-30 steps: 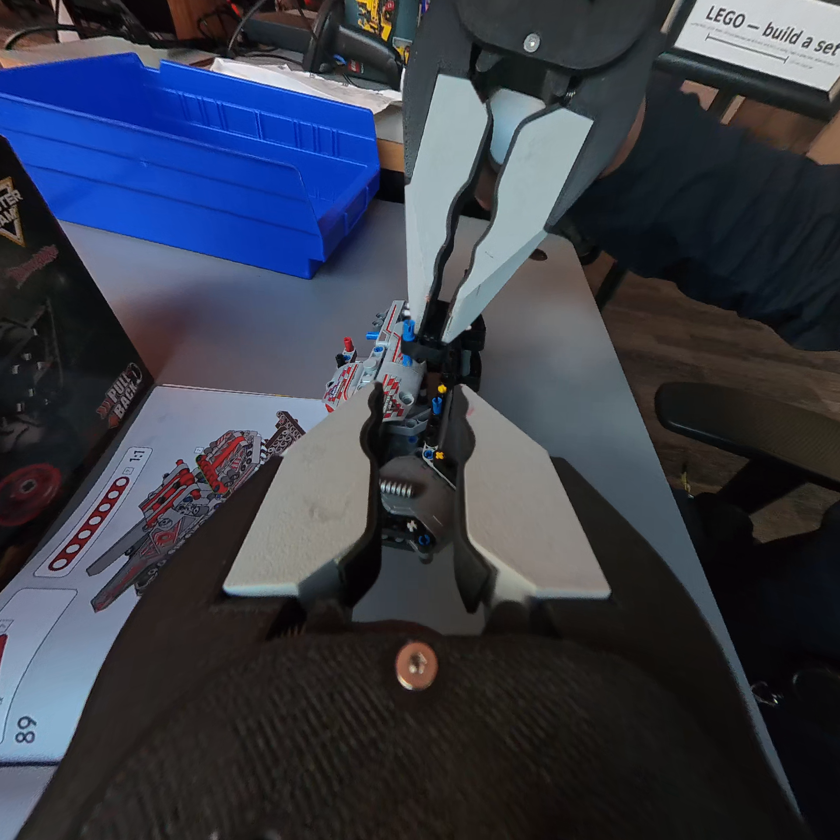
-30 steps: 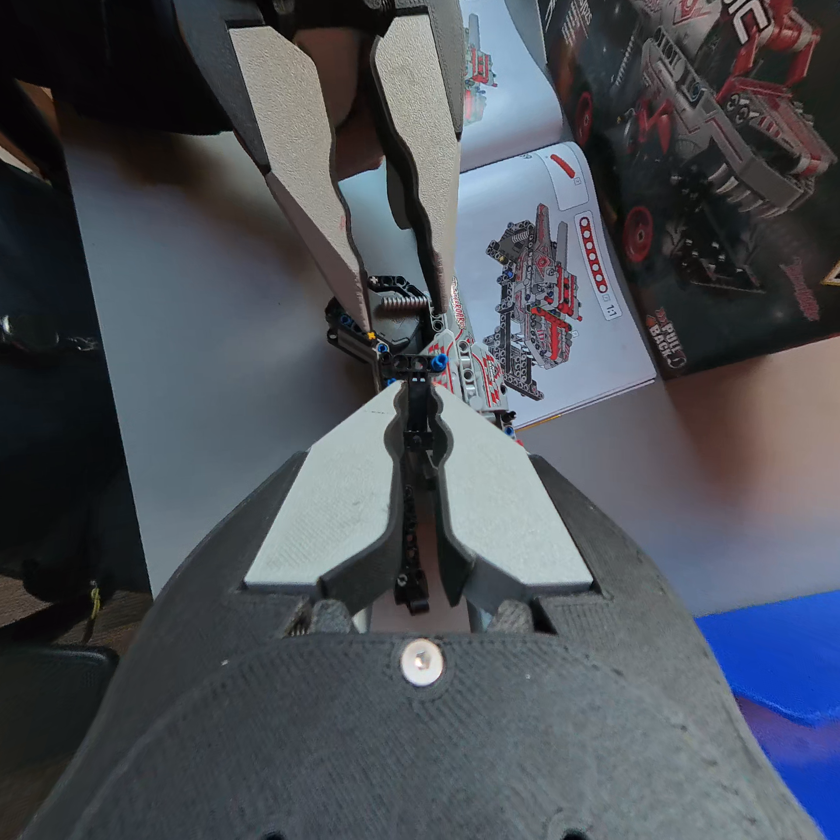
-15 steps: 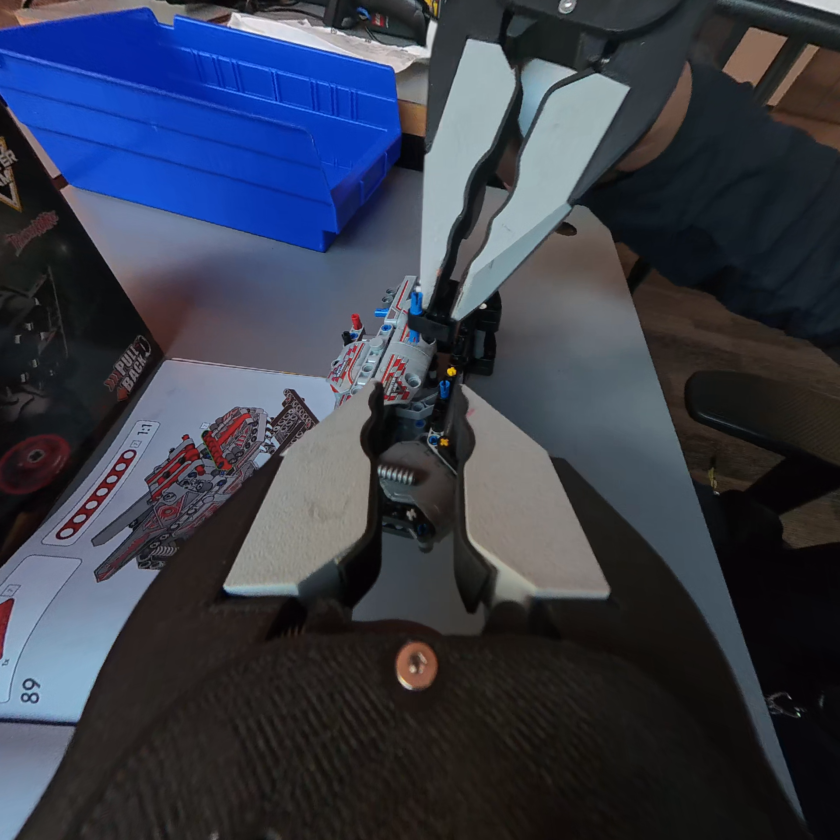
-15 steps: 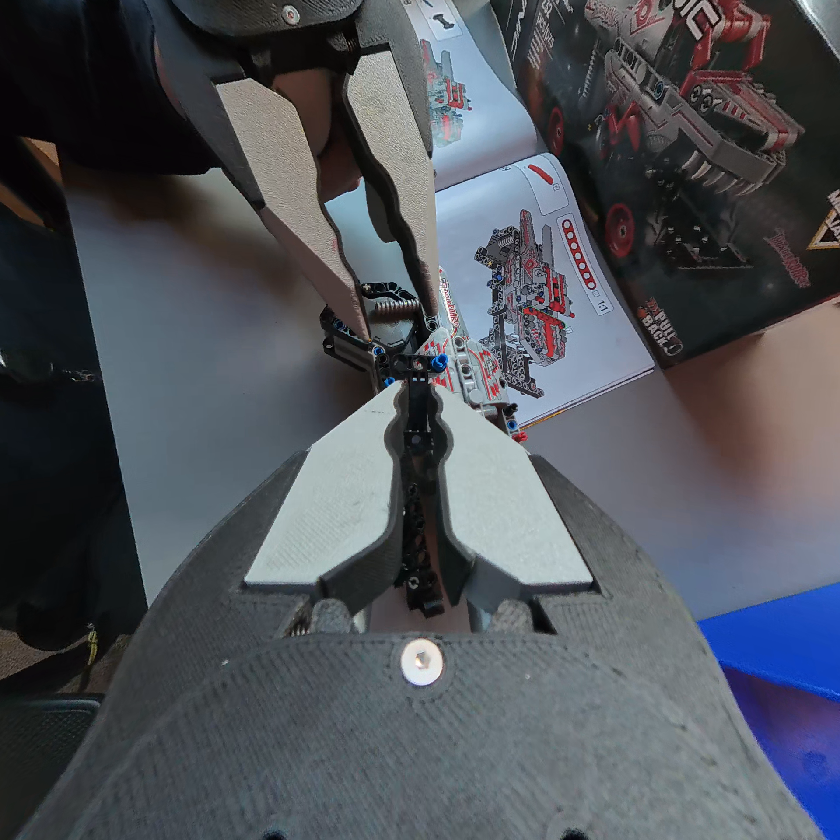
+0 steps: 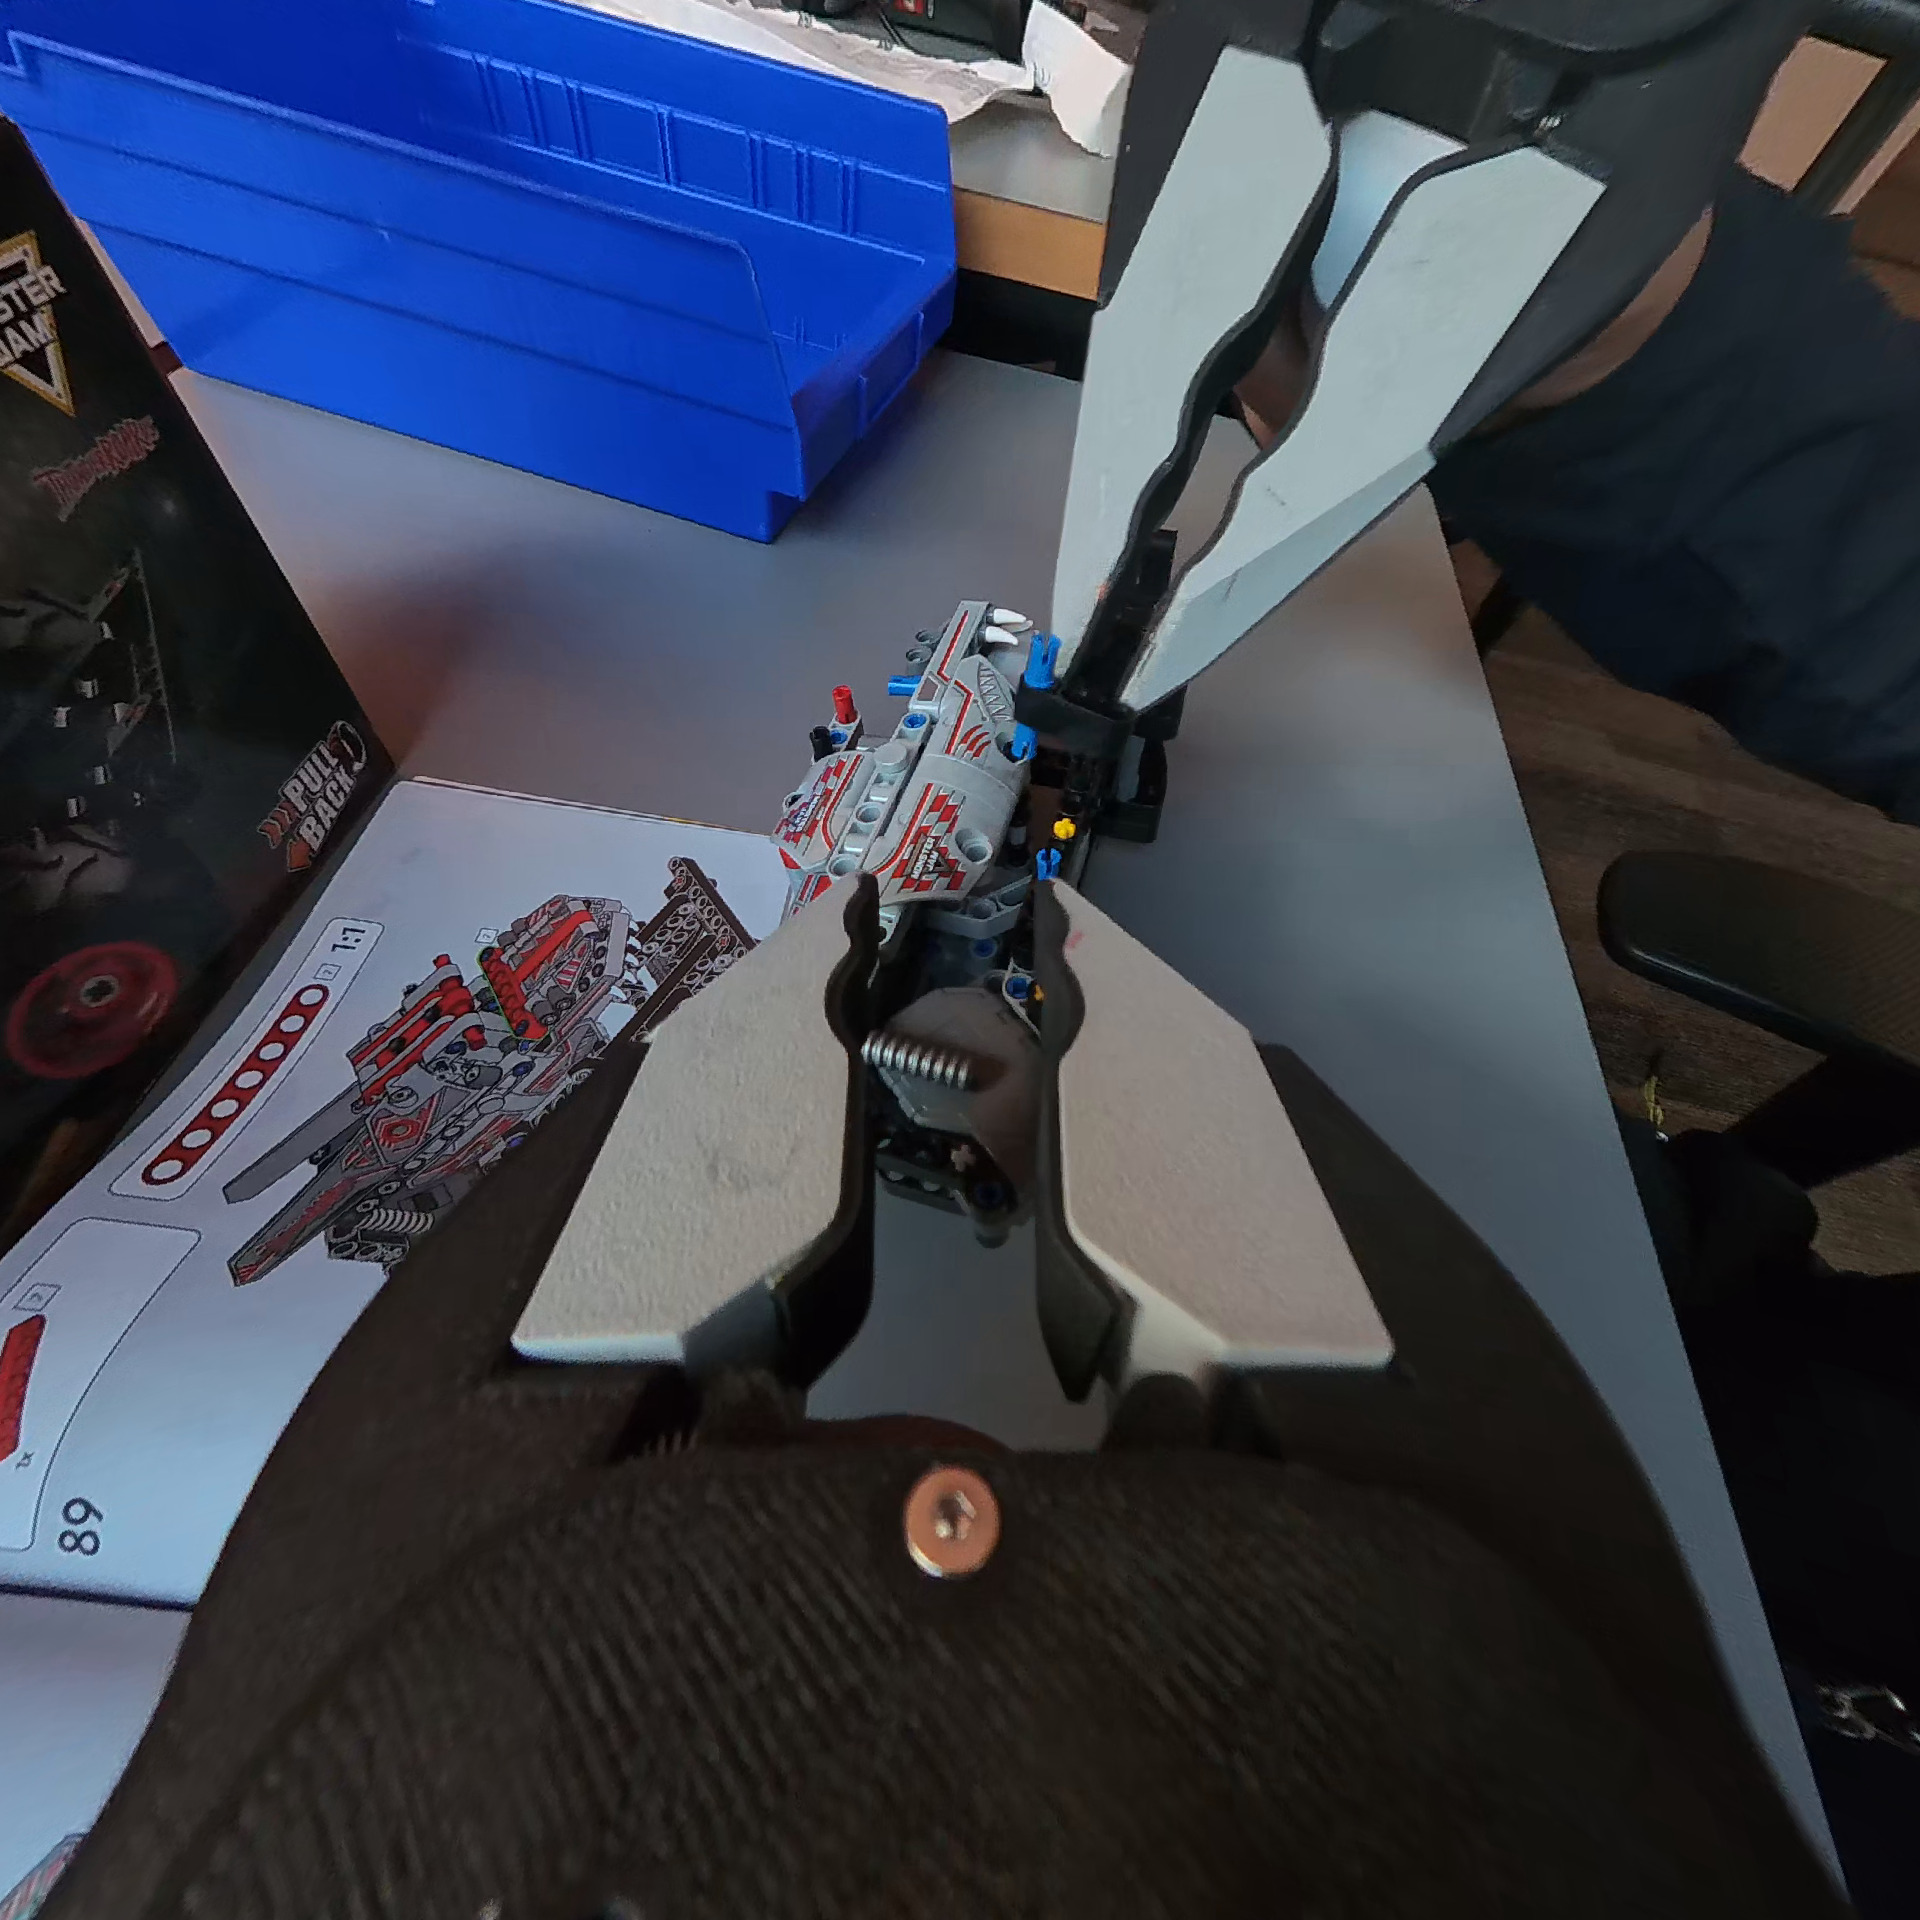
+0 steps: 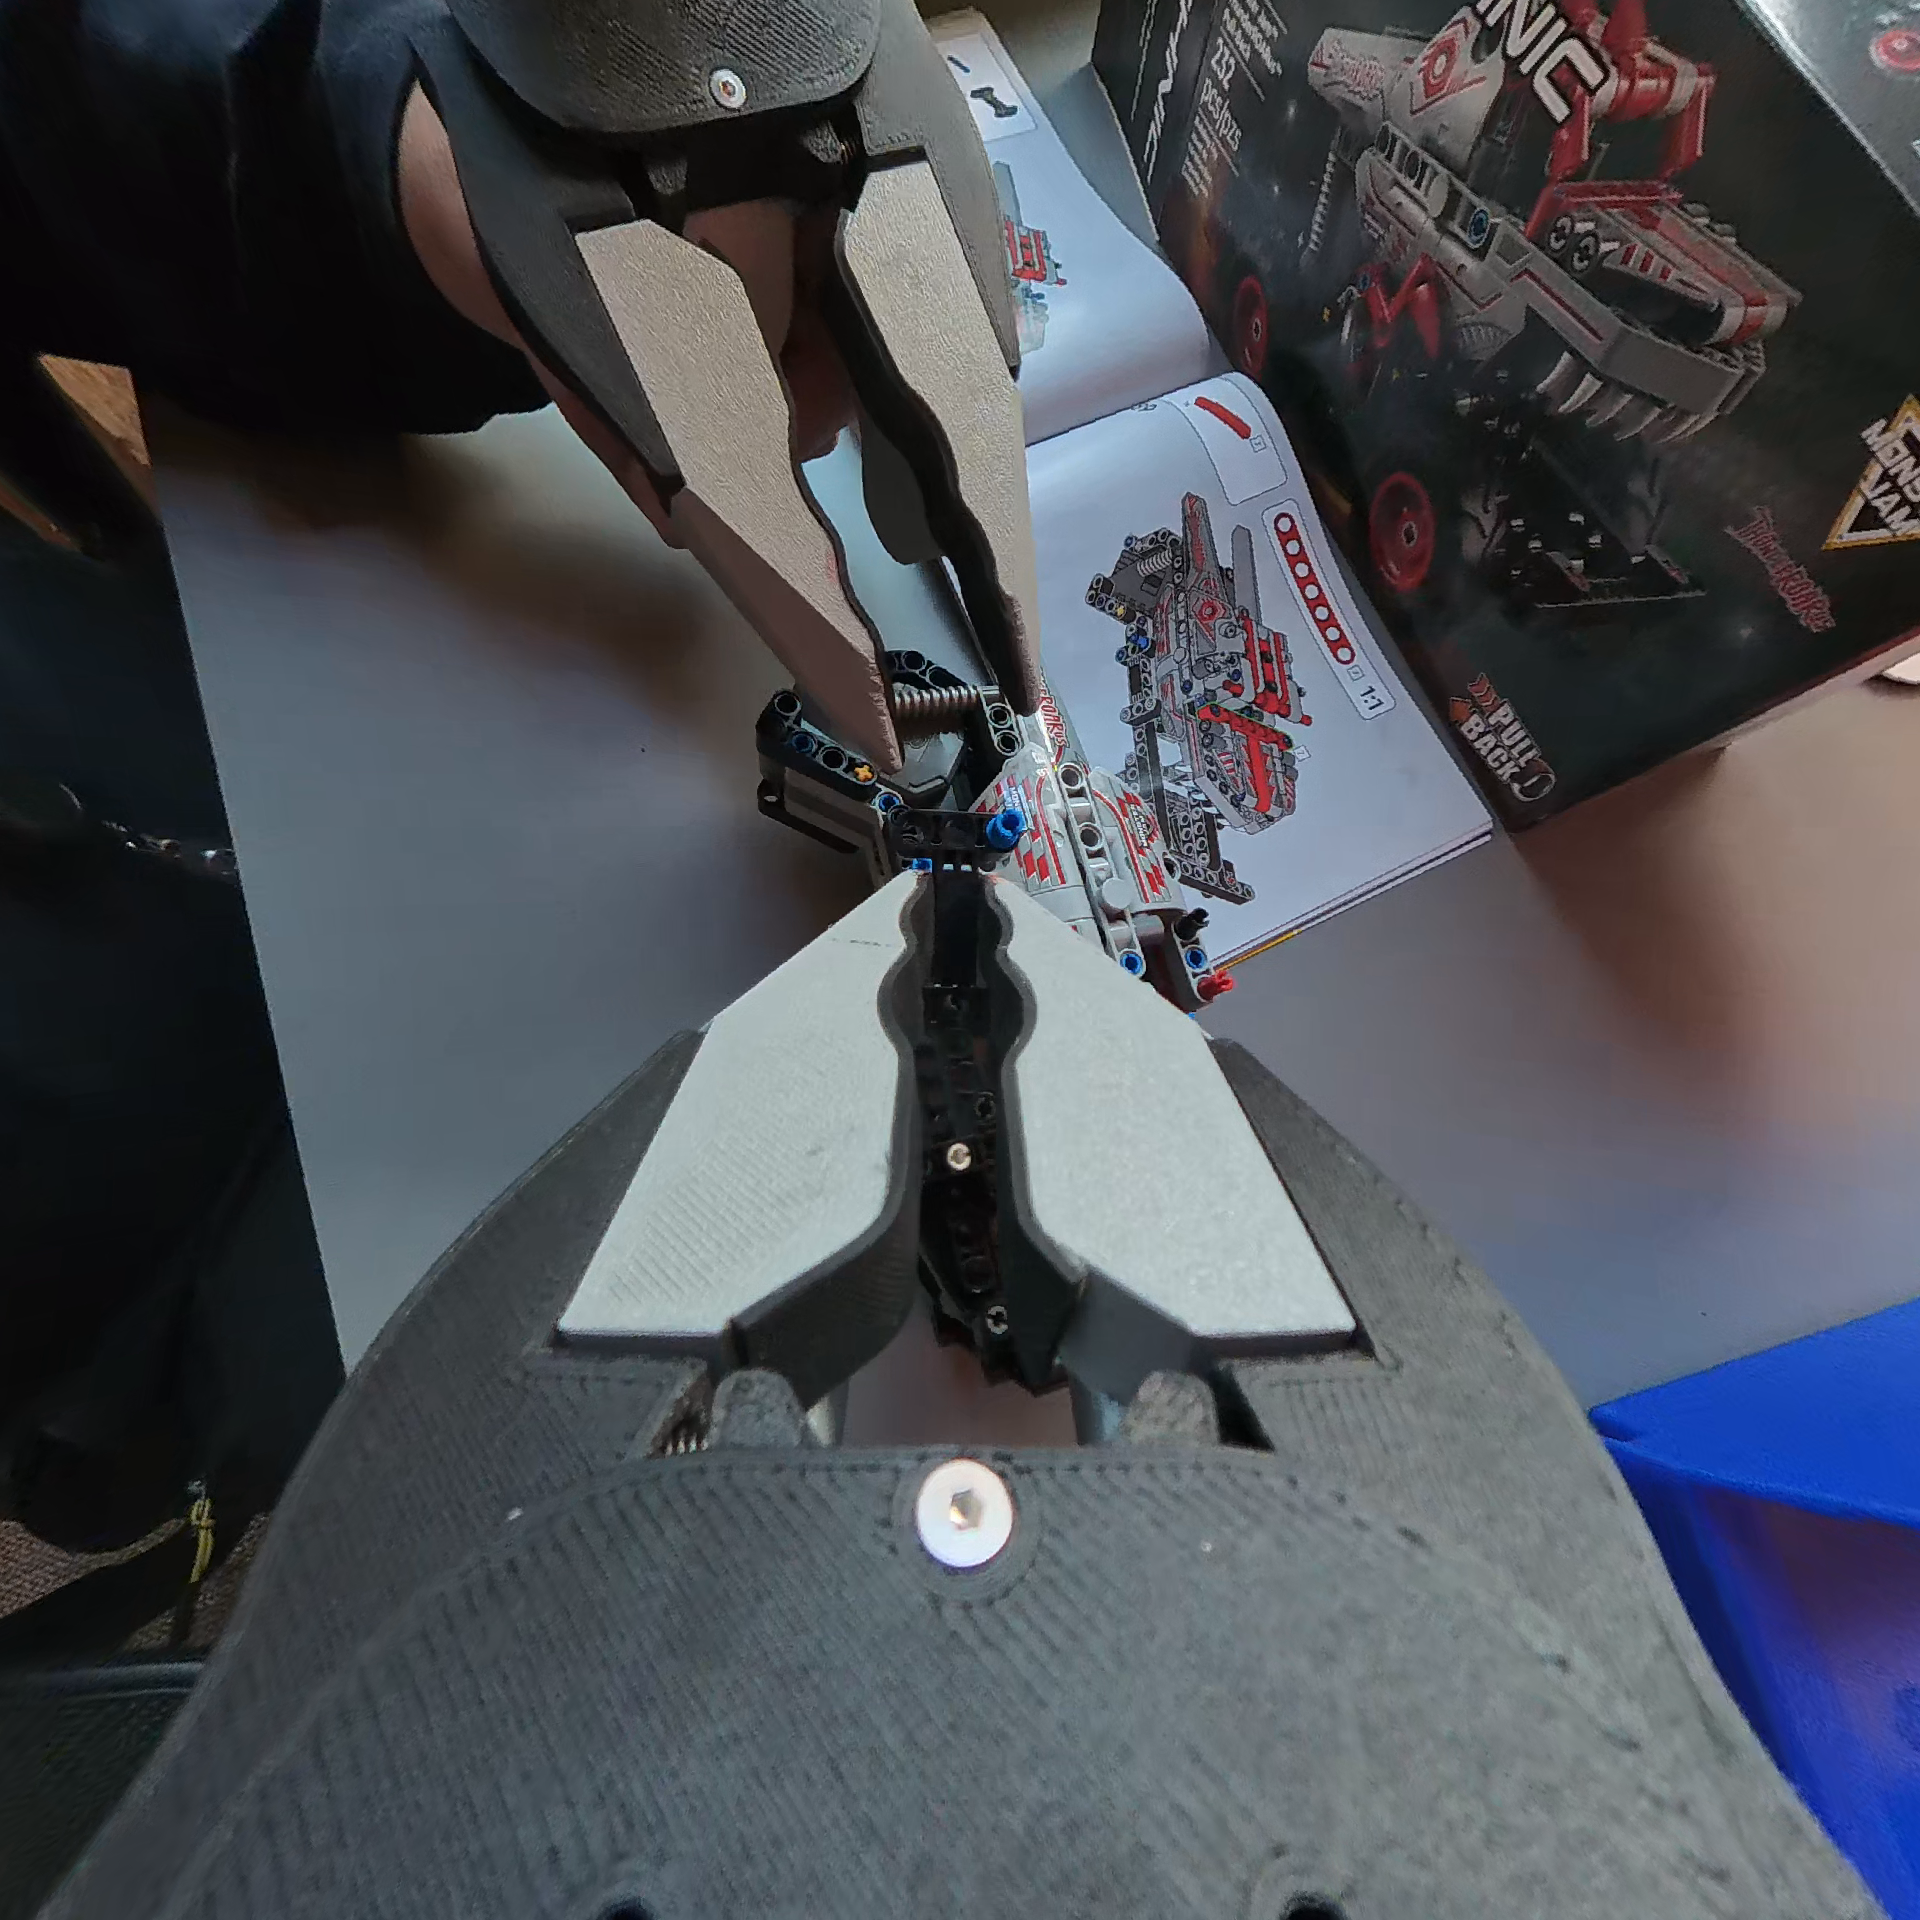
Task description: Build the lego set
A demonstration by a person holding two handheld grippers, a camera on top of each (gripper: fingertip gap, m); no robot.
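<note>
Blue bin (image 5: 499,249) nearer now — grey table (image 5: 582,623), booklet (image 5: 260,1091) unmoved.

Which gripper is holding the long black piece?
The right gripper. Its jaws are shut on the long black beam. The left gripper instead clamps the grey and red model.

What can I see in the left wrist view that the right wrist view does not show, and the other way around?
Only the left wrist view shows the white claws at the model's far end and the whole blue bin. Only the right wrist view shows the length of the black beam clamped in the right gripper, and the box front. Both show the lego model, its spring between the fingers of the left gripper, the instruction booklet and the grey table.
</note>
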